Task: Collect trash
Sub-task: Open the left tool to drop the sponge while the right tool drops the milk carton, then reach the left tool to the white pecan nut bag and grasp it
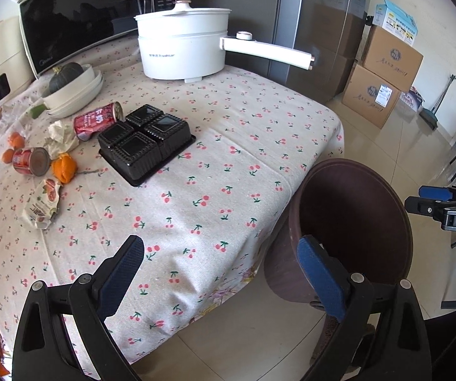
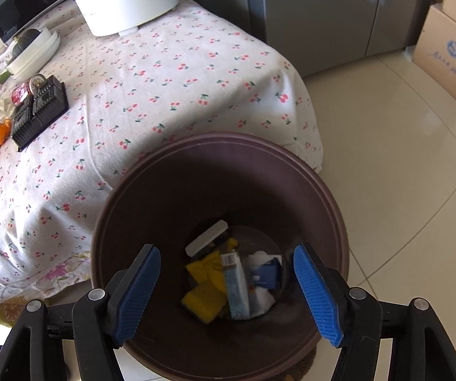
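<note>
1. where the table's corner meets the tiled floor, a dark brown trash bin (image 2: 221,165) stands just beside the cherry-print tablecloth (image 1: 196,165); the cloth's draped edge hangs next to the bin's rim.
2. the right gripper (image 2: 228,289) hangs over the bin's mouth; its blue-padded jaws stand wide apart and hold nothing.
3. at the bin's bottom lie a yellow wrapper (image 2: 205,289), a pale blue carton (image 2: 237,289), a white flat piece (image 2: 207,238) and a small blue-and-white scrap (image 2: 267,274); finer detail cannot be told.
4. the left gripper (image 1: 221,273) is held over the near edge of the table, its right finger in front of the bin (image 1: 351,222); its jaws are likewise spread wide and empty.
5. uncollected litter lies at the table's far left side: a black plastic tray (image 1: 147,144), turned bottom up; a red can (image 1: 97,120) on its side, touching the tray; a second red can (image 1: 31,161), also on its side; crumpled tissue (image 1: 61,136) between the two cans; orange peel (image 1: 64,166) just beside the second can; a flattened juice carton (image 1: 43,203) nearer the camera.
6. behind the litter stand stacked white bowls (image 1: 75,95) holding a dark green squash (image 1: 66,76); a white electric pot (image 1: 185,44) with a long handle stands at the far edge, well apart from the bin.
</note>
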The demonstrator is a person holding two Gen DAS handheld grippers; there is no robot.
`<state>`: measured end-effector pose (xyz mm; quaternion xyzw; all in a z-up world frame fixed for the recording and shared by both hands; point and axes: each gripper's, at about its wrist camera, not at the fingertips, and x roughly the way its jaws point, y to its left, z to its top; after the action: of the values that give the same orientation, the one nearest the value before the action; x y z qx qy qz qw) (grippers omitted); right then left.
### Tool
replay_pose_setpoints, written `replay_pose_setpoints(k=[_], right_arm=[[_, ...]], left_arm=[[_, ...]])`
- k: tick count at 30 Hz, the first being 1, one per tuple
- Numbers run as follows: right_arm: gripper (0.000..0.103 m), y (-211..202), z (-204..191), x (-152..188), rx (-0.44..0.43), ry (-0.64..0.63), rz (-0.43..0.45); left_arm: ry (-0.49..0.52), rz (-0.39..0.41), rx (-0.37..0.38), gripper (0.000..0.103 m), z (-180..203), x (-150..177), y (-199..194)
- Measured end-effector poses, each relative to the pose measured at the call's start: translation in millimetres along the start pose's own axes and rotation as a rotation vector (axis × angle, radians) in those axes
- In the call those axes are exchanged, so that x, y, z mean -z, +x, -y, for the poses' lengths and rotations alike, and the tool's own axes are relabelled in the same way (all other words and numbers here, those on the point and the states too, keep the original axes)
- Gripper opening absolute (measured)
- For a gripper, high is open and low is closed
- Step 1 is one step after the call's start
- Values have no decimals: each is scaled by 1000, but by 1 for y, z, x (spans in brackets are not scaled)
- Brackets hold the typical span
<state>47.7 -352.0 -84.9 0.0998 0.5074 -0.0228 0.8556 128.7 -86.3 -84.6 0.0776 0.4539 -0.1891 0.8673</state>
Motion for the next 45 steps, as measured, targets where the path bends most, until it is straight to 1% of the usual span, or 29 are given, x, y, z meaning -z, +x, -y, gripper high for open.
replay_pose_setpoints(k=[7,18,19,21,23,28,31,34,40,42,45], right_arm=[[78,0,-24,-7,-11,-37,11],[84,-1,-72,-21,-33,-86,33],[85,-1,-78,-23,-33,-94,37],[88,-2,-92,-28,-39,-109,44],[97,-2,-106,-32,-50,-124,53],[103,2,-143,-41,-72,-172,59],[103,6,-163,-46,-82,-201,54],[103,11,-179,-51,-97,-215,47],[103,24,-202,-61,-102,-232,32],[103,31,-206,-67,-95,-235,23],[103,44,-209,-76,-71,-237,10]], left_arm=[[-49,2,-35,99,-33,7,-14],[-166,17,-87,100,-96,16,-39],[-178,17,-93,103,-103,17,-41],[-205,20,-105,103,-116,20,-44],[-233,20,-117,103,-128,22,-47],[-302,18,-140,103,-159,27,-52],[-338,11,-148,103,-175,29,-53],[-365,1,-164,103,-190,31,-50],[-364,-18,-253,103,-220,23,-27],[-369,-17,-252,103,-230,19,-15],[-349,-36,-219,103,-239,11,7]])
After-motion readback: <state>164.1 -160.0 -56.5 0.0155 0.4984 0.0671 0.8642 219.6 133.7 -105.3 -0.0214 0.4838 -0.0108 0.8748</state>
